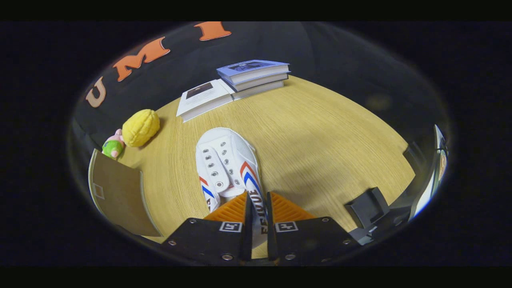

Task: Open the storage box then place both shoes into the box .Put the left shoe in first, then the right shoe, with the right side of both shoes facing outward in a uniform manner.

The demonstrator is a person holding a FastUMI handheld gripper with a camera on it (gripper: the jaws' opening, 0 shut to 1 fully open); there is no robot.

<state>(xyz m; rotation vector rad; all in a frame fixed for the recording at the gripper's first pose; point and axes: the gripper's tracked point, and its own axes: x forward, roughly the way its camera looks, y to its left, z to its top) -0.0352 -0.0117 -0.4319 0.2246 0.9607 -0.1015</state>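
Observation:
A white sneaker point(228, 164) with red and blue side stripes points away from me over the wooden table point(320, 140). My gripper point(258, 210) is shut on the sneaker's right side wall near the heel, one finger inside the shoe and one outside. A brown cardboard panel point(118, 192), seemingly part of the storage box, stands just left of the fingers. I cannot tell whether the sneaker rests on the table or hangs just above it.
A stack of books point(254, 76) and a flat white book point(204, 98) lie at the table's far edge. A yellow plush toy point(140, 128) and a small pink-and-green figure point(113, 146) sit far left. A black stand point(368, 206) is at the near right.

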